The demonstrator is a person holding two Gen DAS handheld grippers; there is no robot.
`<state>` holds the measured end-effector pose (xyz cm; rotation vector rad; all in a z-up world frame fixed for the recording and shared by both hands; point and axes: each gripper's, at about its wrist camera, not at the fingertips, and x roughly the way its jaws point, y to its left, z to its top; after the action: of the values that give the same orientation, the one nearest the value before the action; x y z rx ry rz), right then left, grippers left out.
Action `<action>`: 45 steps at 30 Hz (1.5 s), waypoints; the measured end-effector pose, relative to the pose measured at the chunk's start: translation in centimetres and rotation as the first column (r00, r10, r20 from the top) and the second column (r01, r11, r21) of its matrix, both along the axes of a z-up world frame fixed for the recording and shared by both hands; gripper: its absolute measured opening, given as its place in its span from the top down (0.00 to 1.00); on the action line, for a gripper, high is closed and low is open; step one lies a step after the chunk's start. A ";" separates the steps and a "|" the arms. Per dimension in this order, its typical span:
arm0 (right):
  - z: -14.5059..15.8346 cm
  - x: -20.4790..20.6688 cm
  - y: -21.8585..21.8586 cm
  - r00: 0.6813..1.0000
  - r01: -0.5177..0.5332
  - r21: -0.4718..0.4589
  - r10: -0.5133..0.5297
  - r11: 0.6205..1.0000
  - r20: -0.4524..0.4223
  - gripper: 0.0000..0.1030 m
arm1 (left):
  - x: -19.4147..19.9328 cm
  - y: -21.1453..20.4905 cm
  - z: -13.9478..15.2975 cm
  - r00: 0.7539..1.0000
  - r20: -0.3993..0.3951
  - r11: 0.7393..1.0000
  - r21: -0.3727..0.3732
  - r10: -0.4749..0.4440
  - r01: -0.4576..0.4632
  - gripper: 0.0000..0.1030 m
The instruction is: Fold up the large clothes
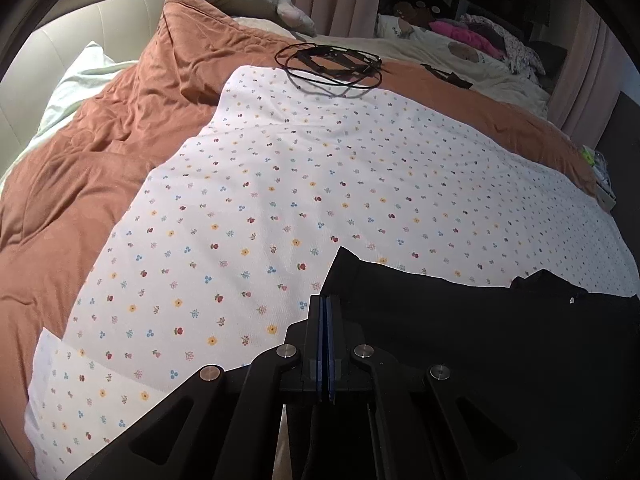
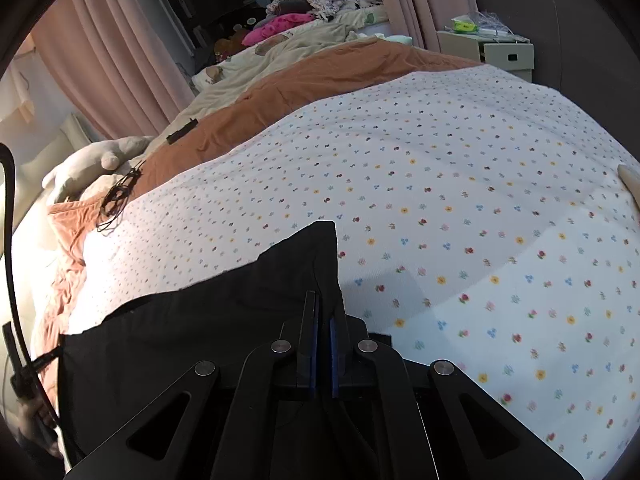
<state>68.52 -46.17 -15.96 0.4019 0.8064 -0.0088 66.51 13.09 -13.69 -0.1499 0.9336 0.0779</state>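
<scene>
A black garment [image 1: 480, 320] lies on a white flower-print sheet [image 1: 280, 200] on the bed. My left gripper [image 1: 325, 300] is shut on the garment's left corner, which sticks up past the fingers. In the right wrist view my right gripper [image 2: 323, 304] is shut on the garment's [image 2: 220, 320] right corner, with a thin gap between the blue pads holding cloth. The garment stretches between the two grippers, low over the flower-print sheet [image 2: 460, 220].
A brown quilt [image 1: 120, 140] covers the bed behind the sheet. A coil of black cable with a small device [image 1: 332, 64] lies at the sheet's far edge. Pillows, a plush toy [image 2: 92, 164] and a bedside cabinet [image 2: 492, 52] stand beyond. Pink curtains hang behind.
</scene>
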 end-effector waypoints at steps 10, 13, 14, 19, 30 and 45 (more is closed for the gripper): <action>-2.2 1.6 -1.2 0.992 0.084 0.005 -0.084 0.996 -0.094 0.47 | 1.6 0.7 -2.9 0.994 -0.111 0.995 -0.094 0.018 -0.029 0.77; -0.6 -0.1 -1.7 0.993 0.102 -0.003 -0.102 0.995 -0.056 0.29 | -0.3 1.6 -0.5 0.999 -0.037 0.990 -0.133 0.031 -0.036 0.08; -0.1 -0.7 -1.7 0.994 0.101 -0.008 -0.101 0.995 -0.048 0.29 | -1.1 1.9 0.4 0.999 -0.002 0.989 -0.144 0.039 -0.039 0.06; 2.3 -4.2 -0.9 0.997 0.073 -0.018 -0.073 0.997 -0.025 0.29 | -5.1 2.8 3.5 0.997 0.035 0.984 -0.168 0.071 -0.064 0.06; 4.8 -11.3 3.0 0.999 0.018 -0.037 -0.019 0.999 -0.028 0.29 | -14.5 4.1 4.5 0.994 0.006 0.974 -0.198 0.111 -0.108 0.27; 3.6 -17.7 11.2 0.989 -0.127 -0.014 0.125 0.992 -0.081 0.29 | -24.1 4.2 2.9 0.991 -0.037 0.961 -0.242 0.130 -0.135 0.51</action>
<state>50.85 -34.94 -12.33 0.3334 0.9093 0.0856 42.45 17.34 -10.84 -0.4411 0.9513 0.0883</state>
